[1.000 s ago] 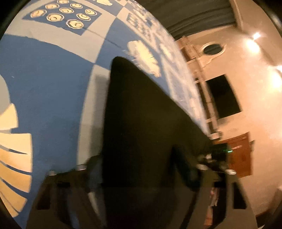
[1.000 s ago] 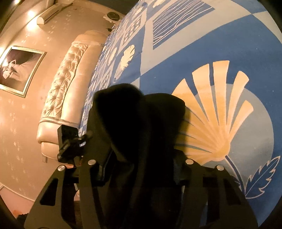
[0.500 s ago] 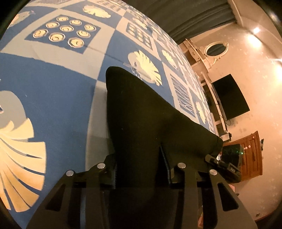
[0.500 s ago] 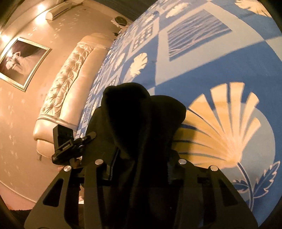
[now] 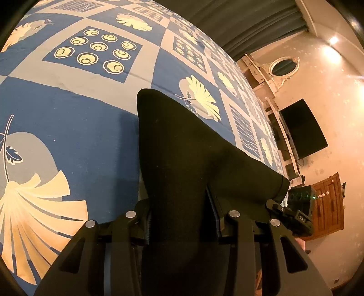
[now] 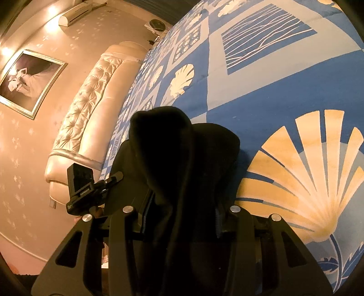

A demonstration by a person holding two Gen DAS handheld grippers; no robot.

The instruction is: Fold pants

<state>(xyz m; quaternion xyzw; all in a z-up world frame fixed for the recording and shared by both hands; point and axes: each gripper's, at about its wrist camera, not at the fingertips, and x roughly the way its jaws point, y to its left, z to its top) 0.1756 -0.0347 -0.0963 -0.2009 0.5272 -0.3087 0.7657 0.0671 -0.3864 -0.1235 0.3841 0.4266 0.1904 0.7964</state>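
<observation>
Our left gripper (image 5: 182,225) jaws clamped on black pants (image 5: 182,145), our right gripper (image 6: 180,222) jaws clamped on them too, cloth lifted over the blue patterned bedspread (image 5: 86,127)

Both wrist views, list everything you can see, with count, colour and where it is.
pants: one, black, clamped in both grippers above the bedspread
bedspread: one, blue and grey with cream shell and leaf prints, covering the bed
headboard: one, cream, tufted, at the bed's end
picture: one, dark, gilt frame, on wall
air conditioner: one, white, high on wall
television: one, black, on wall
oval mirror: one, white frame, above television
cabinet: one, brown wood, by wall
left gripper: one, black
right gripper: one, black
</observation>
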